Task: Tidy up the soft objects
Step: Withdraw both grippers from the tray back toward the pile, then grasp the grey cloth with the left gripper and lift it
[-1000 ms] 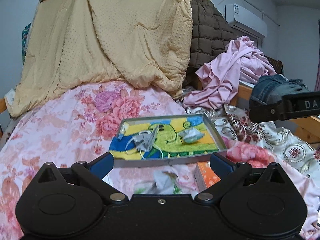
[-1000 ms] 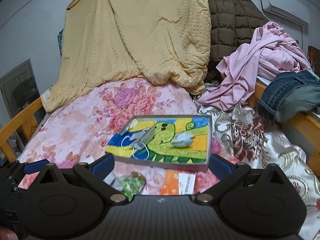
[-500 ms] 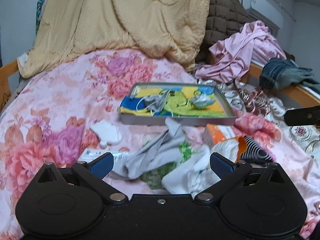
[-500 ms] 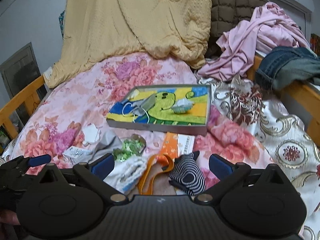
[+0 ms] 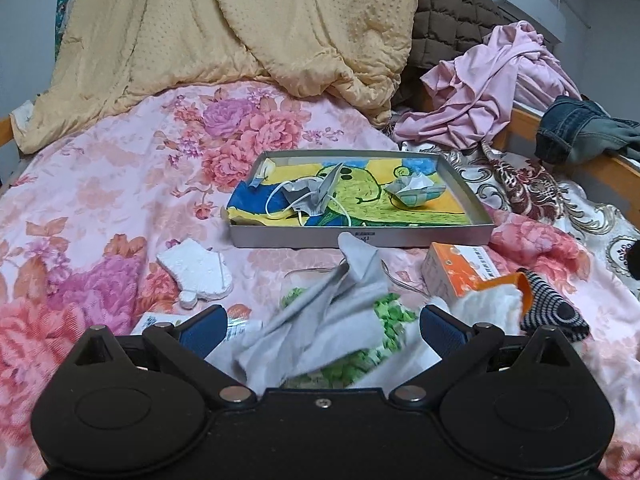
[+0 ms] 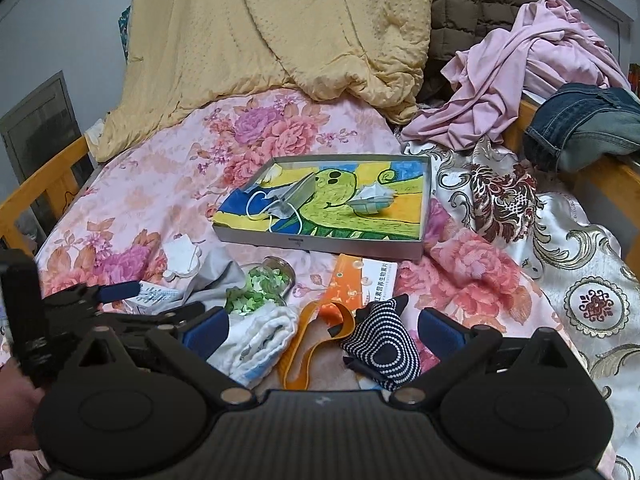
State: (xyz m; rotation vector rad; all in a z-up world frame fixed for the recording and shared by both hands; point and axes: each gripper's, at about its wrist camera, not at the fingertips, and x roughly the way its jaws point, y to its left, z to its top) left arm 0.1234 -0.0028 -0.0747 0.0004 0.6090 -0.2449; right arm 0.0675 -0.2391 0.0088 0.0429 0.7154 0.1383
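Two grippers hang low over a bed covered in a pink flowered quilt (image 5: 100, 184), each with its blue-padded fingers spread wide and grasping nothing. The left gripper (image 5: 322, 326) sits just above a crumpled grey cloth (image 5: 344, 312), which lies between the fingers without either pad clearly touching it; under that cloth is a patch of green flakes (image 5: 390, 310) that the right wrist view shows inside a clear jar (image 6: 264, 284) lying on its side. The right gripper (image 6: 322, 326) frames a rolled white towel (image 6: 260, 340), a loop of orange strap (image 6: 308, 336) and a black-and-white dotted sock (image 6: 384, 344), all close together on the quilt. In that same view the left gripper (image 6: 116, 304) appears at the lower left. Just beyond the pile, an orange box (image 5: 460, 272) lies near the front wall of a shallow grey tray (image 5: 360, 238) with a green cartoon picture on its floor. Inside the tray are a grey face mask (image 5: 312, 196) with white ear loops toward the left and a pale blue crumpled mask (image 5: 414, 192) toward the right, well apart. A white foam piece (image 5: 196, 274) rests on the quilt to the left of the cloth. Behind the tray a yellow blanket (image 5: 240, 32) is heaped, with pink clothes (image 5: 492, 84) and folded jeans (image 5: 580, 128) to the right.
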